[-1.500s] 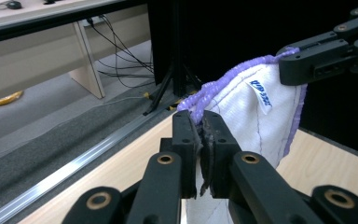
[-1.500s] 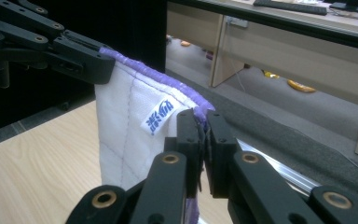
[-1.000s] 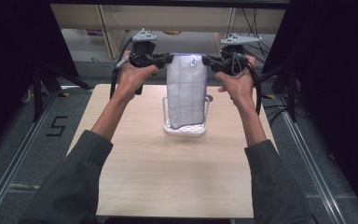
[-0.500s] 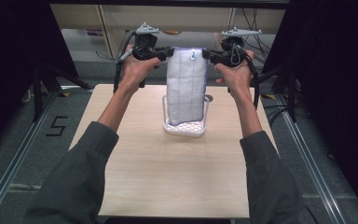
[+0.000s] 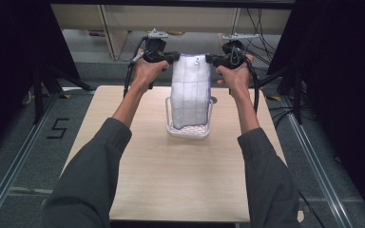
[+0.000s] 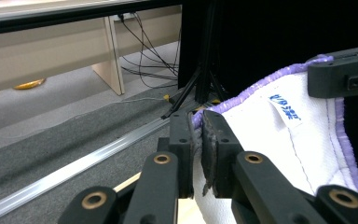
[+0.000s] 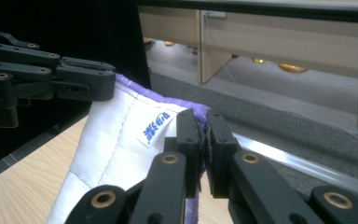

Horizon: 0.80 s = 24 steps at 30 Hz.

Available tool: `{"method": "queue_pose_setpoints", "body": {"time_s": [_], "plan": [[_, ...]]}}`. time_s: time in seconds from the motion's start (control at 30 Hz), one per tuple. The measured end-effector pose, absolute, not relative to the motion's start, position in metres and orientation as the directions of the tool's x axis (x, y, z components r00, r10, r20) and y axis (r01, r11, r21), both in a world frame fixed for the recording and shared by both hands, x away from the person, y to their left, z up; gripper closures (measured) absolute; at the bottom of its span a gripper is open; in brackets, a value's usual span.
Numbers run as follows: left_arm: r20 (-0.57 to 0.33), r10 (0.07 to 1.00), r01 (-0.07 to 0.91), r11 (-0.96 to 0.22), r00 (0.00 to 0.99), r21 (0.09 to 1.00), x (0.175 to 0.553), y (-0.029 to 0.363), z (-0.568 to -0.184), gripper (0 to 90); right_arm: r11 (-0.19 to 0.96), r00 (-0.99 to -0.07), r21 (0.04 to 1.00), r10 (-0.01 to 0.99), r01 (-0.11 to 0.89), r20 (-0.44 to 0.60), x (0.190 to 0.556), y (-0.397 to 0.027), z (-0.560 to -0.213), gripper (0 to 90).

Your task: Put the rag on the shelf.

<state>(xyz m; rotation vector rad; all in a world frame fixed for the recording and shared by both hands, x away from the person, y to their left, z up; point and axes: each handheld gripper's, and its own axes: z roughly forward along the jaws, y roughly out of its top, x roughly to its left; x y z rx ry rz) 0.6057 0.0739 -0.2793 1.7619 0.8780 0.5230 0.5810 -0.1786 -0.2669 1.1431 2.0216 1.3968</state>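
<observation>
Left gripper (image 6: 196,140): jaws pressed together on the cloth's (image 5: 190,92) top corner, purple hem pinched between the pads.
Right gripper (image 7: 204,140): same story at the other top corner, jaws clamped on the hem.
Cloth: hanging stretched between the two grippers above the far half of the table (image 5: 171,175), its lower end down inside the basket (image 5: 188,130), which sits midway between the table's left and right edges.
Risk, slip: each pinch is right on the hem's edge; a tug apart could pull a corner free and the cloth would flop to one side.
Risk, basket: it looks light; if the cloth drags on its rim, the basket may tip or slide toward the far edge.
Risk, bunching: lowering unevenly may leave the cloth draped over the rim.
</observation>
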Motion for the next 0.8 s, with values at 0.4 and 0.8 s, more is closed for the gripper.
{"method": "queue_pose_setpoints", "body": {"time_s": [0.4,0.8], "plan": [[-0.057,0.767,0.358,-0.231,0.639,0.905,0.615,0.062,-0.312,83.2,0.197,-0.531,0.871,0.843,0.45,0.084,0.599,-0.177,-0.294,86.2],[-0.029,0.778,0.409,-0.298,0.628,0.862,0.614,0.066,-0.335,83.5,0.247,-0.54,0.831,0.838,0.498,0.074,0.604,-0.173,-0.32,85.9]]}}
